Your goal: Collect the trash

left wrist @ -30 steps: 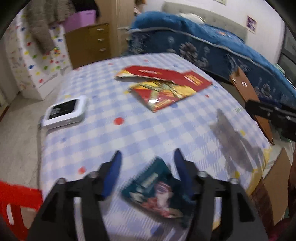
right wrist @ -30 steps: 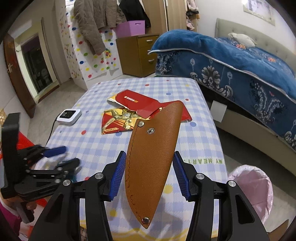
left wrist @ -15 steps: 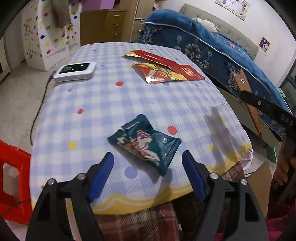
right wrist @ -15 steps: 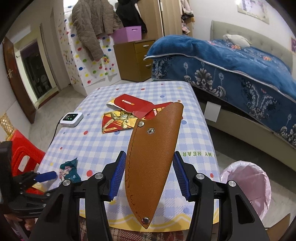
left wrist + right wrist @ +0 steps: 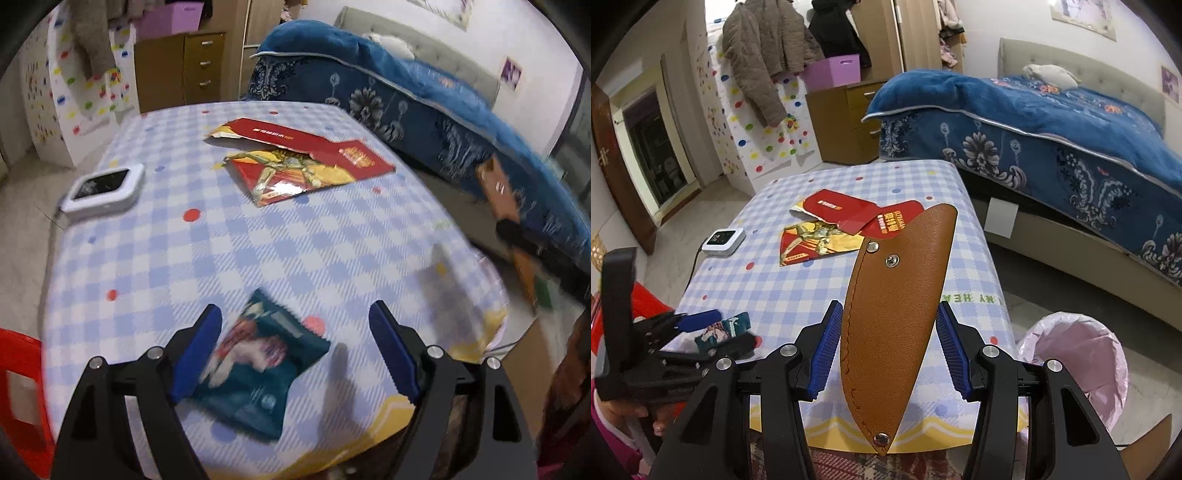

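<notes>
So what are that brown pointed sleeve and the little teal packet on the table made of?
The brown sleeve looks like leather or an imitation: matte, finely grained, with a stitched edge and metal snap rivets. The teal packet looks like thin plastic or foil film: printed, crinkled, with a zigzag sealed edge. Motion blur hides its sheen.

On the edge of the counter's checked cloth (image 5: 975, 297), the words "MY HEAR" are being shown upside down. Yellow print on the red envelopes (image 5: 849, 212) and the teal wrapper (image 5: 258, 365) is too small to be read.
</notes>
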A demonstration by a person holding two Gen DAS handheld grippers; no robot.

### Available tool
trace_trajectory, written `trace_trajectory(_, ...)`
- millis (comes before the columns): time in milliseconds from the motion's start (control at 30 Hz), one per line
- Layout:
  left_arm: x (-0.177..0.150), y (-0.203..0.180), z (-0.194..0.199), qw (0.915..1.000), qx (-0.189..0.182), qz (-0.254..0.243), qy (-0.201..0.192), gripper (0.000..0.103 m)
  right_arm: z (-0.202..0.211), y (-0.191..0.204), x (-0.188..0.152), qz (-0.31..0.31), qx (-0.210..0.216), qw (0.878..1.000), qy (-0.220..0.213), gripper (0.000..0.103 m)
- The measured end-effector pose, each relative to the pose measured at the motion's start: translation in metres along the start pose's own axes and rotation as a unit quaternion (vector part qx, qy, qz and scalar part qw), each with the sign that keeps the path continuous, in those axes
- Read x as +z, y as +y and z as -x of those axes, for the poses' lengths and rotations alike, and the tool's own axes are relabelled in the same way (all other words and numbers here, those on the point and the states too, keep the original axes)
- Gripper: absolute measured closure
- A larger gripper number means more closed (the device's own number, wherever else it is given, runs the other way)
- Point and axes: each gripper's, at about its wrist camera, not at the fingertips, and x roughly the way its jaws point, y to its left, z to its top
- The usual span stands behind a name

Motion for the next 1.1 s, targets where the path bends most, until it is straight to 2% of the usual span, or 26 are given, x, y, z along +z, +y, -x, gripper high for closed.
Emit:
trace_trajectory(67, -0.008, -0.005, 0.004, 0.9989, 0.038, -0.026, 0.002, 0.023, 0.0, -0.003, -0.001, -0.004, 0.0, 1.0, -0.001, 0.051)
trace_trajectory(100, -0.012, -0.006, 0.007, 0.9984, 0.045, -0.035, 0.002, 0.023, 0.0, -0.004, -0.001, -0.005, 0.001, 1.0, -0.001, 0.051)
trace_trajectory(367, -0.027, 0.021, 0.01, 0.9994, 0.018, -0.028, 0.012, 0.027, -0.001, -0.004, -0.003, -0.007, 0.009, 1.0, 0.001, 0.051)
trace_trajectory(500, -0.027, 0.017, 0.009, 0.9993, 0.023, -0.027, 0.015, 0.028, -0.001, -0.006, -0.005, -0.011, 0.008, 1.0, 0.001, 0.051)
trace_trajectory(533, -0.027, 0.013, 0.007, 0.9988, 0.033, -0.031, 0.016, 0.031, -0.001, -0.006, -0.005, -0.011, 0.008, 1.0, 0.001, 0.051)
trace_trajectory(567, -0.029, 0.008, 0.005, 0.9973, 0.059, -0.04, 0.015, 0.032, 0.0, -0.006, -0.005, -0.012, 0.007, 1.0, 0.0, 0.051)
trace_trajectory(633, -0.029, 0.006, 0.005, 0.9965, 0.075, -0.033, 0.017, 0.032, 0.0, -0.007, -0.005, -0.01, 0.007, 1.0, -0.001, 0.051)
trace_trajectory(700, -0.029, 0.008, 0.008, 0.9954, 0.093, -0.011, 0.021, 0.038, 0.001, -0.009, -0.005, -0.01, 0.005, 1.0, -0.002, 0.051)
trace_trajectory(733, -0.029, 0.01, 0.009, 0.9952, 0.095, -0.006, 0.019, 0.044, 0.002, -0.01, -0.005, -0.011, 0.005, 1.0, -0.003, 0.051)
trace_trajectory(800, -0.03, 0.013, 0.011, 0.9959, 0.089, 0.001, 0.016, 0.053, 0.001, -0.012, -0.006, -0.014, 0.006, 1.0, -0.003, 0.051)
trace_trajectory(900, -0.027, 0.012, 0.012, 0.9974, 0.071, -0.001, 0.012, 0.078, 0.001, -0.015, -0.007, -0.02, 0.01, 1.0, -0.004, 0.051)
trace_trajectory(1100, -0.005, -0.015, 0.027, 0.9992, 0.013, -0.023, -0.029, 0.078, 0.008, -0.029, -0.007, -0.033, 0.009, 0.999, -0.012, 0.051)
